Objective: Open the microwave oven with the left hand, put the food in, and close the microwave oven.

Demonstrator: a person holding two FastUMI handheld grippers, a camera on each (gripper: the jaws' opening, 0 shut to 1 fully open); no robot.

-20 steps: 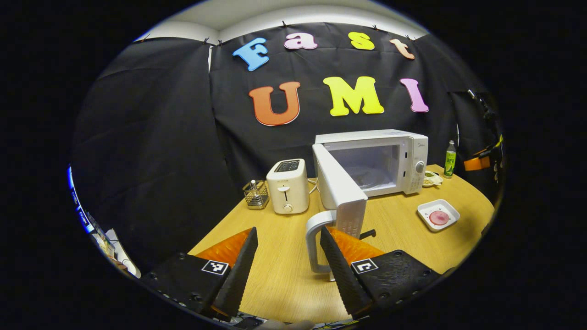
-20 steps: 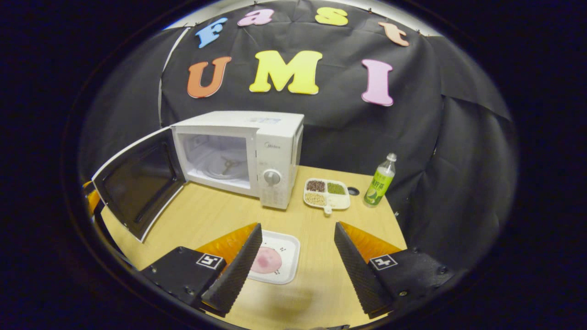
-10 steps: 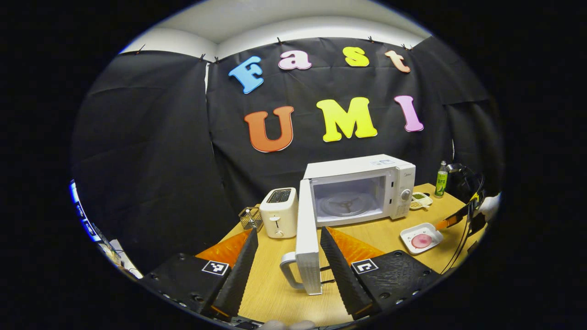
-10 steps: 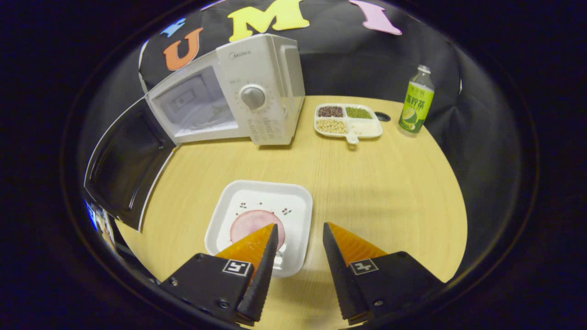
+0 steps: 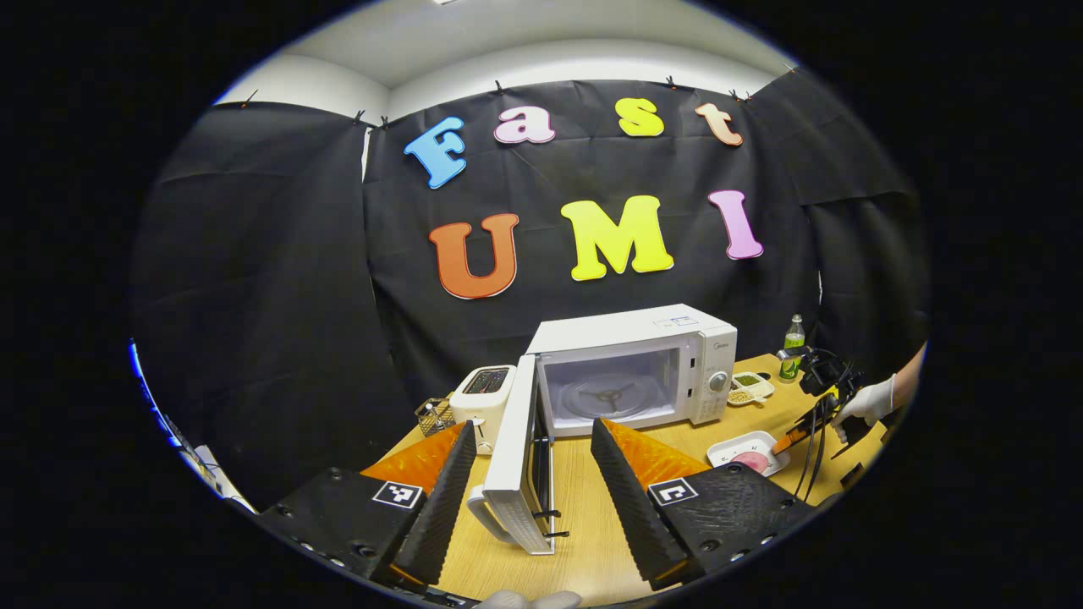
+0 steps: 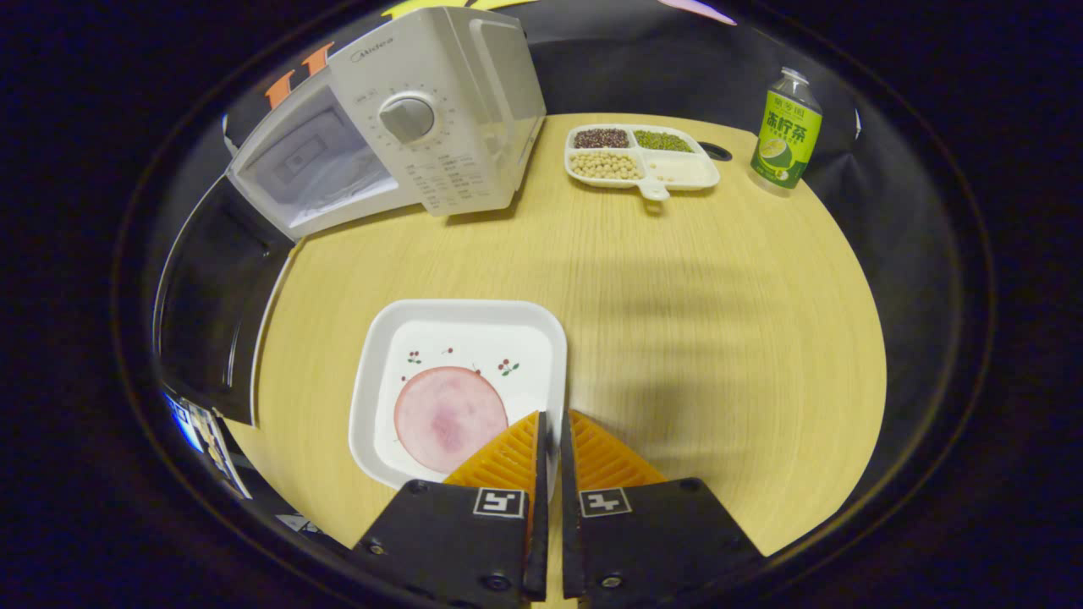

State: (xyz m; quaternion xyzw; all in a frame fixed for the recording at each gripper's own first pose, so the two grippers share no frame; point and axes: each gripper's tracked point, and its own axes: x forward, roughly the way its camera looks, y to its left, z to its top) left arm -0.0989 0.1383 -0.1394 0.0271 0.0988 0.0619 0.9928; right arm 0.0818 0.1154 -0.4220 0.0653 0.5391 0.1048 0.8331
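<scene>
The white microwave (image 5: 630, 368) stands on the wooden table with its door (image 5: 525, 461) swung wide open and the turntable showing inside. My left gripper (image 5: 533, 425) is open, and the door's edge and handle (image 5: 486, 516) lie between its fingers in the left gripper view, apart from them. A white square plate (image 6: 461, 338) with a pink slice of meat (image 6: 450, 419) rests on the table in front of the microwave (image 6: 423, 127). My right gripper (image 6: 554, 419) is shut on the plate's right rim. Farther off, a gloved hand (image 5: 867, 399) holds that gripper at the plate (image 5: 749, 452).
A toaster (image 5: 484, 393) and a wire basket (image 5: 431, 414) stand left of the microwave. A divided dish of beans (image 6: 639, 161) and a green bottle (image 6: 787, 127) stand at the table's far right. The open door (image 6: 211, 296) juts out left of the plate.
My left gripper drew back from the door, which swung fully open. My right gripper came down over the plate and shut on its right rim.
</scene>
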